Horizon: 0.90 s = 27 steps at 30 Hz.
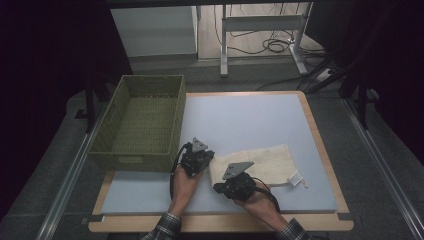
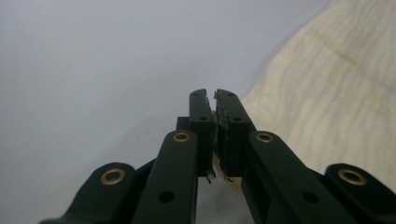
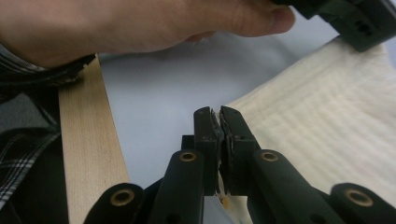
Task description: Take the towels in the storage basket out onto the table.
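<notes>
A cream ribbed cloth (image 1: pixel 270 160) lies flat on the grey mat (image 1: pixel 240 120), right of centre near the front. My left gripper (image 1: pixel 211 157) sits at the cloth's far left corner. In the left gripper view its jaws (image 2: pixel 215 98) are closed together with a sliver of cream cloth (image 2: pixel 336 93) pinched low between the pads. My right gripper (image 1: pixel 216 187) sits at the near left corner and points left. Its jaws (image 3: pixel 219 114) are likewise closed on the edge of the cloth (image 3: pixel 327 107).
A green woven basket (image 1: pixel 132 161) stands empty at the table's left, just beyond the left gripper. A white label (image 1: pixel 296 178) hangs off the cloth's near right corner. The table's wooden front edge (image 3: pixel 88 135) runs close by the right gripper.
</notes>
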Motion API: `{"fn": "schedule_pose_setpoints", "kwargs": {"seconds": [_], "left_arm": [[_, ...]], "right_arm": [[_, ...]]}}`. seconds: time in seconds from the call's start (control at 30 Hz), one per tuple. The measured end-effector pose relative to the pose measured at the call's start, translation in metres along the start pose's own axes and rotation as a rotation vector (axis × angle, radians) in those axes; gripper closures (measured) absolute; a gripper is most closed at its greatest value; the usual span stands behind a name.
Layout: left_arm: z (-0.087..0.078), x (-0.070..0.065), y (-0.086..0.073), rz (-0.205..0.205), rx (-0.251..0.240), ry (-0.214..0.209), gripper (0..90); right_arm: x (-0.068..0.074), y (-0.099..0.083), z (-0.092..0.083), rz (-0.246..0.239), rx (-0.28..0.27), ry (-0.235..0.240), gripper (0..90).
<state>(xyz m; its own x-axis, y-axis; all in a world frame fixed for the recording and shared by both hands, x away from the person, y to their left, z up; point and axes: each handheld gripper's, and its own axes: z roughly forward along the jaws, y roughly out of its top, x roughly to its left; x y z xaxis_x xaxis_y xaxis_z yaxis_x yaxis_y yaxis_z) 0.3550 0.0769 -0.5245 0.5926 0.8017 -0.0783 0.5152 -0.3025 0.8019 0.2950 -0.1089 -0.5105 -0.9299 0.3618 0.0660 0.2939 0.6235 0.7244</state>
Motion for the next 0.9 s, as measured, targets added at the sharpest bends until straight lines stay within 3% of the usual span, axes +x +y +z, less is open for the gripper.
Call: {"fn": "schedule_pose_setpoints", "kwargs": {"seconds": [0.33, 0.67, 0.9], "left_arm": [[0.020, -0.023, 0.041, 0.068, -0.045, -0.057, 85.9], [0.053, -0.058, 0.079, 0.158, -0.044, -0.108, 85.9], [0.074, -0.079, 0.100, 0.199, -0.041, -0.147, 85.8]], "right_arm": [[-0.023, -0.019, -0.052, 0.060, -0.078, -0.094, 85.7], [-0.049, -0.049, -0.099, 0.157, -0.134, -0.164, 85.7], [-0.062, -0.066, -0.128, 0.202, -0.161, -0.216, 85.7]]}}
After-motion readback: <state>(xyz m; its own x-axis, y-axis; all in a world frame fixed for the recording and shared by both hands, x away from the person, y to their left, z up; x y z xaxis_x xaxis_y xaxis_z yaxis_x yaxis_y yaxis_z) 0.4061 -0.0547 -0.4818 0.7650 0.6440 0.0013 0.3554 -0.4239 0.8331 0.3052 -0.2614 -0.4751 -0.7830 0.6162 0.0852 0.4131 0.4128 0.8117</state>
